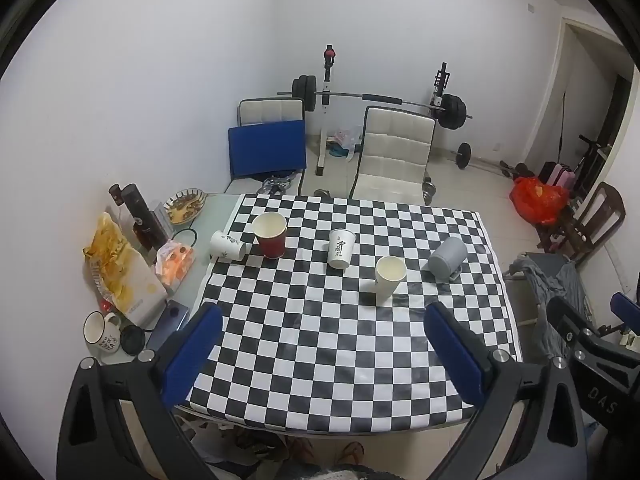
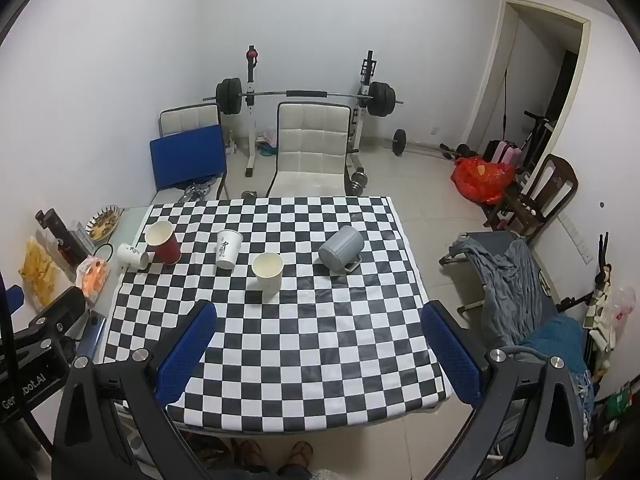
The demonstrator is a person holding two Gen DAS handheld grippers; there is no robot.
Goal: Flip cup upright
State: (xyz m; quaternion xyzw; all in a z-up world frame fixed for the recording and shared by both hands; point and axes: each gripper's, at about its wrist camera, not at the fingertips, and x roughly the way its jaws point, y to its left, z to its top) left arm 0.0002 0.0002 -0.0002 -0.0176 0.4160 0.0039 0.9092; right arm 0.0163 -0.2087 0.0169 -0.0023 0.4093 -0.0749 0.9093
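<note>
Grey cup [image 2: 341, 250] lay on side, handle down, on right part of checkered surface [image 2: 304, 344]. Small white cup [image 1: 227, 245] also lay tipped at left edge, touching upright red cup [image 1: 271, 235]. Two paper cups stood between. Left hand-held gripper [image 1: 322, 340] and right hand-held gripper [image 2: 320, 340] hovered spread, empty.
</note>
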